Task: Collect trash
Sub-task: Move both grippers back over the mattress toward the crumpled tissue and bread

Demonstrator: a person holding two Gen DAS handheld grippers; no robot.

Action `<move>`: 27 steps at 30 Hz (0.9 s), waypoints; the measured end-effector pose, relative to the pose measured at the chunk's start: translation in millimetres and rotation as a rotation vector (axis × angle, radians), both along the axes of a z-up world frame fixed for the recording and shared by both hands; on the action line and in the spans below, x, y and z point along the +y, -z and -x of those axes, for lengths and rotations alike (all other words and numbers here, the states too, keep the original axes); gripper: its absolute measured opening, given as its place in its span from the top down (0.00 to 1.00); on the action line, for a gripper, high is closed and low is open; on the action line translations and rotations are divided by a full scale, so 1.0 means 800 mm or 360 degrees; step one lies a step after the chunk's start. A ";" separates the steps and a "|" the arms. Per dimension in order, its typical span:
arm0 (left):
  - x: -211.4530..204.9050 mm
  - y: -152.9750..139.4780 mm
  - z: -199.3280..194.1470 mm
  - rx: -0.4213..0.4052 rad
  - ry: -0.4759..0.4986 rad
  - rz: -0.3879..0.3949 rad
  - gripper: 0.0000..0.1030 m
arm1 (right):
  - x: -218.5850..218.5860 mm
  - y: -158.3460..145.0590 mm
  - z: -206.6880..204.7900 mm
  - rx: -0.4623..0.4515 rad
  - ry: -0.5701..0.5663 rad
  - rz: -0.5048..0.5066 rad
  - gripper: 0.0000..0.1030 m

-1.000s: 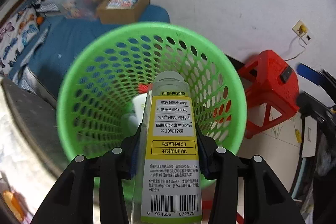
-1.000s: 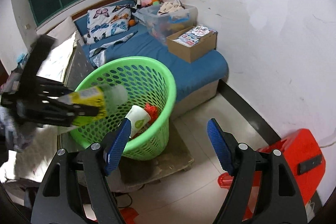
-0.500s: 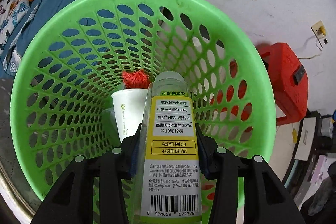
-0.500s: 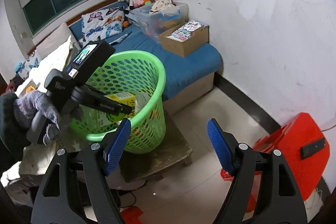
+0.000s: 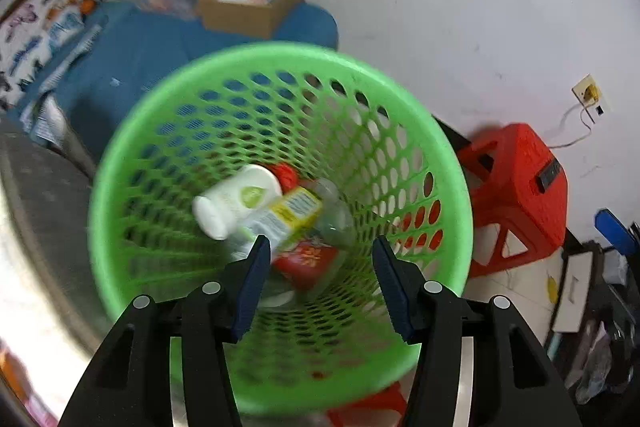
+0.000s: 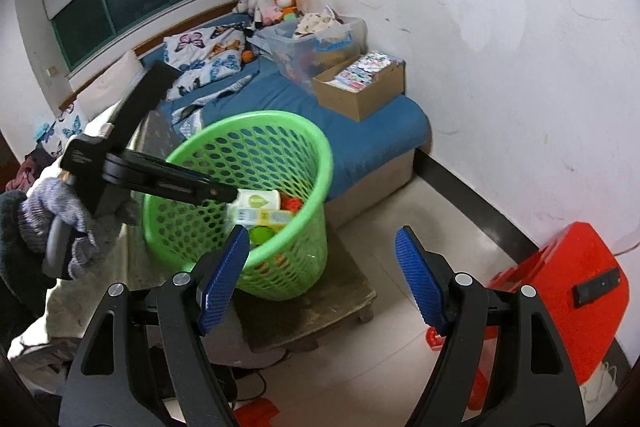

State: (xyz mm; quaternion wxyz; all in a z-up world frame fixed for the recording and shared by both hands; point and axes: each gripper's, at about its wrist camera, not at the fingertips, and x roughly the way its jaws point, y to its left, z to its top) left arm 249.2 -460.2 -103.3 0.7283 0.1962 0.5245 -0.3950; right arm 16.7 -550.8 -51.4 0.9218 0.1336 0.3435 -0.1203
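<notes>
Bottle point(image 5: 296, 215) lies in the basket point(image 5: 448, 163); left tool point(image 5: 318, 255) just spread open, empty, so lift straight out. Right tool point(image 6: 322, 263) open, idle.

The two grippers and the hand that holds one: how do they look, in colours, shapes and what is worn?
Both the left gripper and the right gripper are black plastic clamps with silver rivets. Their fingers carry blue ribbed pads. In the right wrist view, the left gripper has a black handle, and the hand on it wears a grey-purple knitted glove with a dark sleeve behind.
</notes>
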 end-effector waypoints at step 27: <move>0.488 -0.114 0.052 -0.0598 -0.0985 0.0143 0.36 | 0.232 -0.035 -0.133 -0.0039 -0.0745 -0.0009 0.21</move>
